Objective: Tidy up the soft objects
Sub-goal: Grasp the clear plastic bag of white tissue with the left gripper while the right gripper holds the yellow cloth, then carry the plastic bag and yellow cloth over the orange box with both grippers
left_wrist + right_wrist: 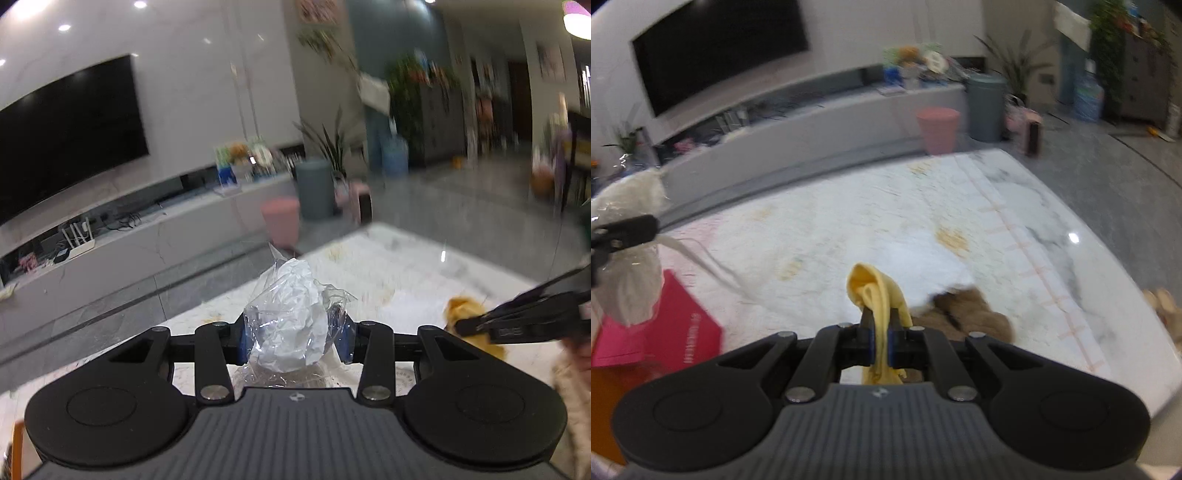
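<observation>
My left gripper (293, 338) is shut on a white soft bundle wrapped in clear plastic (291, 314), lifted above the marble-patterned table (388, 266). From the right wrist view the same bundle (628, 258) hangs at the far left with a left finger (628, 227) across it. My right gripper (881, 341) is shut on a yellow cloth (877, 291), whose folded end sticks up past the pads. A brown plush toy (964, 310) lies on the table just right of it. In the left wrist view the right gripper (517, 325) reaches in from the right over the yellow cloth (465, 314).
A pink box (676, 325) lies on the table's left part under the bundle. Beyond the table edge stand a pink bin (938, 127), a grey bin (986, 105), a low TV bench (812, 118) and a wall TV (716, 48). A white cloth (923, 258) lies mid-table.
</observation>
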`<state>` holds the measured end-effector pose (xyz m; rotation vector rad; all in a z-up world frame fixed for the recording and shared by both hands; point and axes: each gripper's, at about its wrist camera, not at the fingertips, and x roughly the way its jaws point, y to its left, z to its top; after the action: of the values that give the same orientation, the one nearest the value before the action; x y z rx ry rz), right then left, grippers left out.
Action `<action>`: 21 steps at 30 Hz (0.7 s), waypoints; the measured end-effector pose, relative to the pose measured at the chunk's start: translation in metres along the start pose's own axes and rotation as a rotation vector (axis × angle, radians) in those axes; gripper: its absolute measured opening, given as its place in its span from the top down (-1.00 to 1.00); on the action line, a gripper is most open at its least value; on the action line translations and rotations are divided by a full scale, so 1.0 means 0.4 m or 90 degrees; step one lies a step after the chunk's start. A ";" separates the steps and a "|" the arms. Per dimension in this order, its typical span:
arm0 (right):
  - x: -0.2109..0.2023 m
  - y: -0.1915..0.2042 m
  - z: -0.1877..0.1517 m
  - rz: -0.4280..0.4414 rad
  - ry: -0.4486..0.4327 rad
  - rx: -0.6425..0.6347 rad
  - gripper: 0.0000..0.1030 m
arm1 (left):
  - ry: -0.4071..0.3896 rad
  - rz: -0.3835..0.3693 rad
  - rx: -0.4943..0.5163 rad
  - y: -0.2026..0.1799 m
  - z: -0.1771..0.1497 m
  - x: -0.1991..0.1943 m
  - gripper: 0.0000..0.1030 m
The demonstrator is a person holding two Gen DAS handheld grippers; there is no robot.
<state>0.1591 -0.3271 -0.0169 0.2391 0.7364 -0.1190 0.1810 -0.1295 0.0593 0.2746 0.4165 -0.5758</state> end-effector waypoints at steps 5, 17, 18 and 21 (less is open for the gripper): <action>-0.013 0.034 0.010 0.030 -0.011 0.004 0.93 | -0.030 0.079 -0.102 0.102 -0.031 -0.130 0.08; -0.108 0.291 -0.004 0.209 -0.046 -0.115 0.93 | -0.130 0.135 -0.177 0.209 -0.093 -0.274 0.07; -0.110 0.305 -0.005 0.217 -0.045 -0.119 0.93 | -0.127 0.142 -0.192 0.220 -0.097 -0.278 0.07; -0.124 0.342 -0.004 0.235 -0.051 -0.128 0.93 | -0.148 0.168 -0.185 0.237 -0.121 -0.294 0.06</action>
<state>0.1477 -0.1932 0.0392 0.1741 0.6097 0.2937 0.1315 0.0195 0.0825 -0.0182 0.2297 -0.2776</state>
